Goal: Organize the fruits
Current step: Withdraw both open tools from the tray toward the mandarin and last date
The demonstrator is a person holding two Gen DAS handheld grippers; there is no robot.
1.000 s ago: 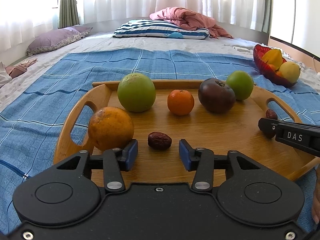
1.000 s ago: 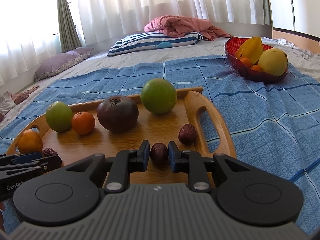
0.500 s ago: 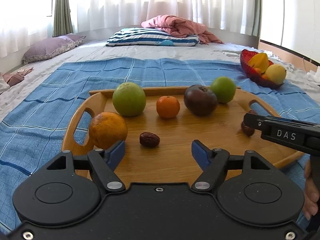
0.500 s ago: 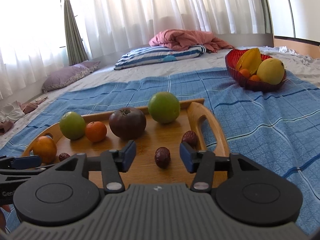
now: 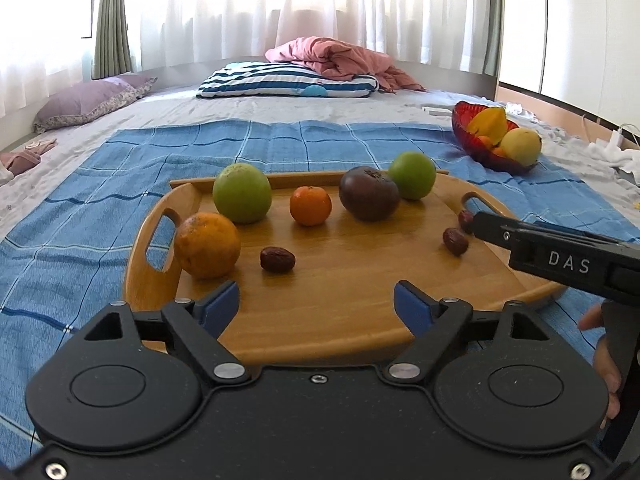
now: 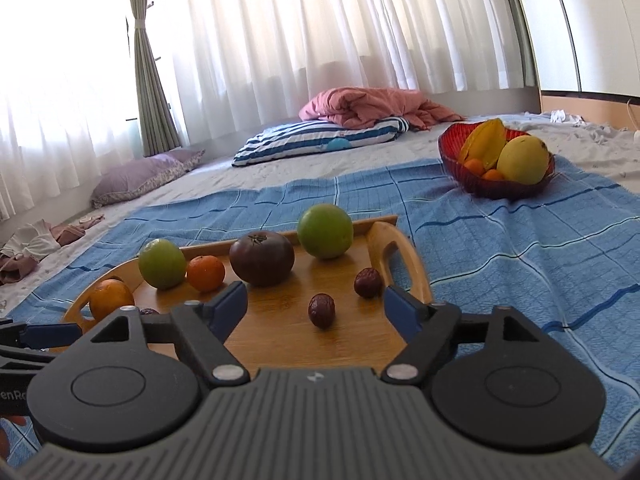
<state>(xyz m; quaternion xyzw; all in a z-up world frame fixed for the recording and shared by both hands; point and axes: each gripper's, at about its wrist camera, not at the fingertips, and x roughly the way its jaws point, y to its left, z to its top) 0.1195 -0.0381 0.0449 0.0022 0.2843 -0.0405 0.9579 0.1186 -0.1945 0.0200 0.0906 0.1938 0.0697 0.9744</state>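
Left wrist: three dates [image 5: 277, 259], two oranges [image 5: 207, 245]

Bed [image 5: 280, 108] with blue checked blanket [image 5: 100, 208], wooden tray [image 5: 352, 304], red fruit bowl [image 5: 464, 132], striped pillow [image 5: 288, 84], purple pillow [image 5: 88, 102].

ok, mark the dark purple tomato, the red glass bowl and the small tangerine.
dark purple tomato [image 6: 262, 258], right wrist view, front skin
red glass bowl [image 6: 500, 189], right wrist view, front wall
small tangerine [image 5: 311, 205], left wrist view, centre
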